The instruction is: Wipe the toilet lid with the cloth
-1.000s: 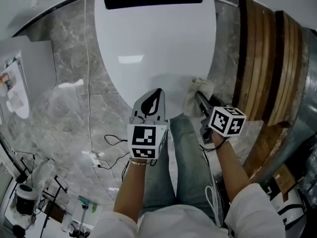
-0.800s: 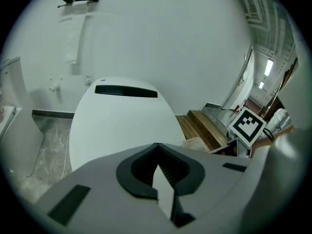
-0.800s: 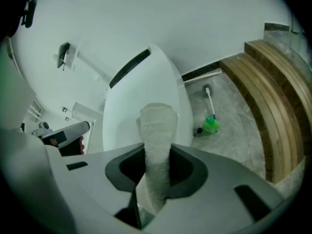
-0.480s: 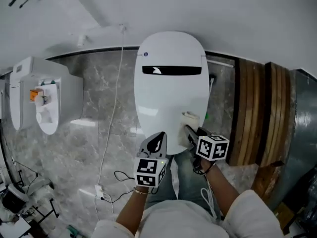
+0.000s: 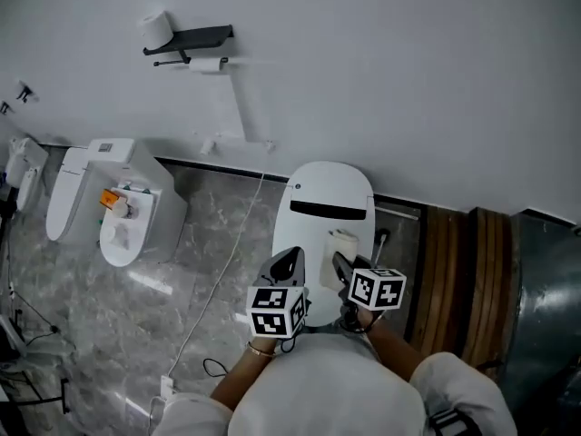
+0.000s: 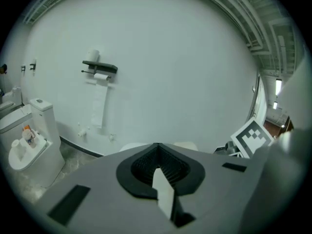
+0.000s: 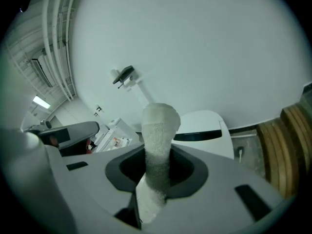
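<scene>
We see the right hand-held gripper clamped tight on the cloth. The cloth's pale, nubbly folded end sticks up past the jaw tips, and the rest hangs down between them. The left hand-held gripper is closed on nothing, its jaws meeting edge to edge, and it sits just beside the right one. The toilet lid, white and closed, lies ahead of and below both; the cloth is held clear of it, not touching. So we judge that no wiping stroke is in hand at this moment. The cloth is held above the work, either ahead of a pass or between passes, and we cannot tell how much of the lid has been covered. The next move, as we judge it, calls for bringing the right hand-held gripper forward and down until the cloth's free end lies on the lid. It would then drag the cloth across with light pressure, keeping the hard jaw tips off the plastic.
</scene>
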`<action>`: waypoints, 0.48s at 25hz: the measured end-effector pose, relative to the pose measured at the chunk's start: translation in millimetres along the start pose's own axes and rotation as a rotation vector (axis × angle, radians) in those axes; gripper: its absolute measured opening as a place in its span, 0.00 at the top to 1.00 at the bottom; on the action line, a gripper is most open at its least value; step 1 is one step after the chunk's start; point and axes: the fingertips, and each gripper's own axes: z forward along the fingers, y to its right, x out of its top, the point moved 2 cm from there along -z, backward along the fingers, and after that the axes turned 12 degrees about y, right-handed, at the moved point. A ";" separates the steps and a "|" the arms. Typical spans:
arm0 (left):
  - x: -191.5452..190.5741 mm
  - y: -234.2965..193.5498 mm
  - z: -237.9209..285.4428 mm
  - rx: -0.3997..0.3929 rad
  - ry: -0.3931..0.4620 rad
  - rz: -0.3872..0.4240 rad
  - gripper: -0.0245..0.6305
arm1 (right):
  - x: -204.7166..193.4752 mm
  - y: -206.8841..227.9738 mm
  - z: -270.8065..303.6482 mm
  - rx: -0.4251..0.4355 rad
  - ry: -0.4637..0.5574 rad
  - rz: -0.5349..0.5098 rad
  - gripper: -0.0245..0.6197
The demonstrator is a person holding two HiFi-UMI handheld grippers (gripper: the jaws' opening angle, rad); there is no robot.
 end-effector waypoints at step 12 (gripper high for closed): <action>14.4 31.3 14.0 -0.100 0.009 0.074 0.95 | 20.6 -5.6 -24.8 -0.057 0.094 -0.045 0.83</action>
